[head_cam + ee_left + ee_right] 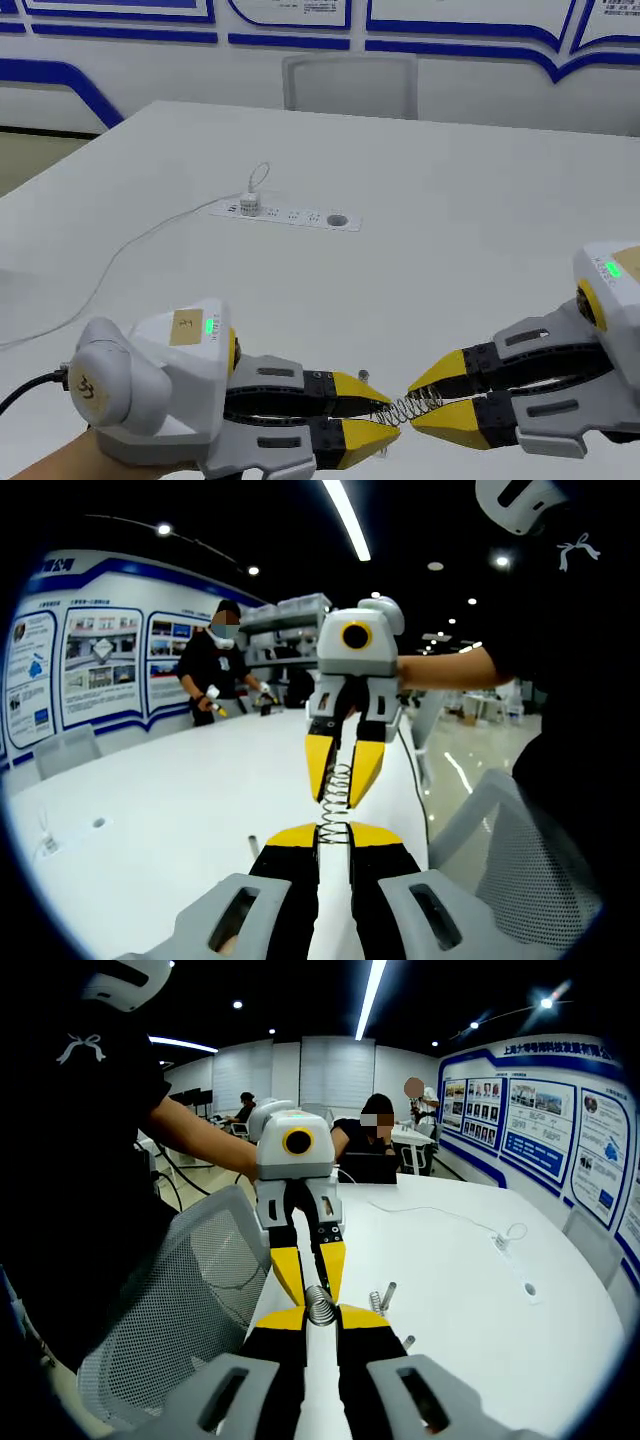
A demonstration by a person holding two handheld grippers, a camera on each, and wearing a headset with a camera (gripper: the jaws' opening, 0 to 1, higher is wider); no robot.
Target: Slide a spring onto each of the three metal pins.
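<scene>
Left yellow-tipped gripper (335, 835) and right yellow-tipped gripper (320, 1318) each pinch one end of a silver coil spring (337, 790) above a white table (450, 200), while small metal pins (388, 1296) lie below, apparently awaiting springs.

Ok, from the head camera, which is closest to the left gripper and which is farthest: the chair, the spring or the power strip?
1. spring: right at the tips of the left gripper.
2. power strip: farther back, mid-table.
3. chair: farthest, beyond the far edge of the table.
</scene>
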